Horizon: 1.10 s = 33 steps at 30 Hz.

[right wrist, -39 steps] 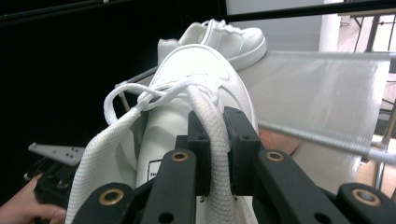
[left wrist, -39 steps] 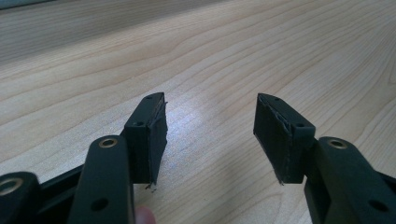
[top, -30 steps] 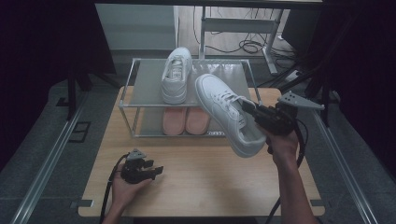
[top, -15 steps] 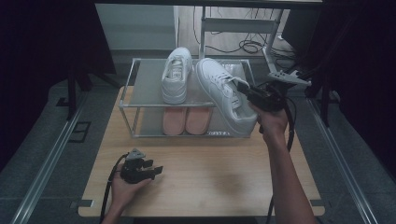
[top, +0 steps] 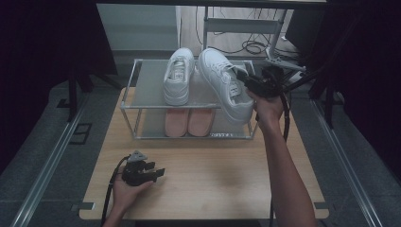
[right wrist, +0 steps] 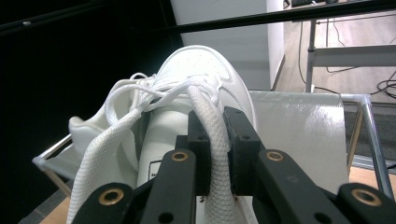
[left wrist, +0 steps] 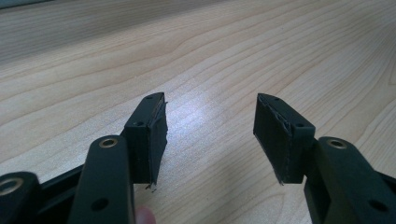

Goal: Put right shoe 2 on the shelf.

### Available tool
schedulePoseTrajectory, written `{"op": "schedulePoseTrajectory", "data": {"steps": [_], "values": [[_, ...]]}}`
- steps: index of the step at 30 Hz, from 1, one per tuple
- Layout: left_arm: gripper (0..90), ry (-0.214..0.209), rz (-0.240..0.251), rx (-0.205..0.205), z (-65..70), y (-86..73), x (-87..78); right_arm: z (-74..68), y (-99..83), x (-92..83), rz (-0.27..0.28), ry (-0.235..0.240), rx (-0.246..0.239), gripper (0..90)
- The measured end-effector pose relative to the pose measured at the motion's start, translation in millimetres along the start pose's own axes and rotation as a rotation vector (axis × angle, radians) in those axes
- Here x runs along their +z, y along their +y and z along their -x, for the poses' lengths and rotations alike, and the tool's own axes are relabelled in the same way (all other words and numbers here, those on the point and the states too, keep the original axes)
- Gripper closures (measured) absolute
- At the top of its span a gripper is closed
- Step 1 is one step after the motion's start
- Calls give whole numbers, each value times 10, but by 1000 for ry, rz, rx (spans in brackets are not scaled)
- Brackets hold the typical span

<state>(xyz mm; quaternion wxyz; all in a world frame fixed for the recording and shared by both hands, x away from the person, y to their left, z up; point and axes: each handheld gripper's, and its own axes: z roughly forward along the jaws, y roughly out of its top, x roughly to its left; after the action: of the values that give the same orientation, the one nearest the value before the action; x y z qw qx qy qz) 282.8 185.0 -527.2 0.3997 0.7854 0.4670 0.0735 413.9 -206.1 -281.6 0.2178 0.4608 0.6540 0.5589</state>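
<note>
While our right gripper clamps the white sneaker by its collar, we hold that shoe over the rack's top shelf.

Seen from the high view, the held sneaker sits at about one o'clock from the table's centre, toe pointing to eleven o'clock, just beside its mate, which lies flat on the shelf at twelve o'clock. In the right gripper view the jaws pinch the padded collar, laces spilling toward nine o'clock. A pink pair rests on the lower shelf. Our left gripper rests on the table at seven o'clock, jaws standing apart with nothing between them.
</note>
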Motion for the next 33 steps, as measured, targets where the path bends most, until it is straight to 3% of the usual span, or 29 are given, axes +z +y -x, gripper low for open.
{"op": "schedulePoseTrajectory", "data": {"steps": [12, 33], "values": [[451, 0, 1, -2, -18, -2, -10, -35, 179, 379, -19, -74, 43, 819], [451, 1, 9, -6, -55, -8, -28, 6, 275, 1057, -65, -197, 132, 815]]}}
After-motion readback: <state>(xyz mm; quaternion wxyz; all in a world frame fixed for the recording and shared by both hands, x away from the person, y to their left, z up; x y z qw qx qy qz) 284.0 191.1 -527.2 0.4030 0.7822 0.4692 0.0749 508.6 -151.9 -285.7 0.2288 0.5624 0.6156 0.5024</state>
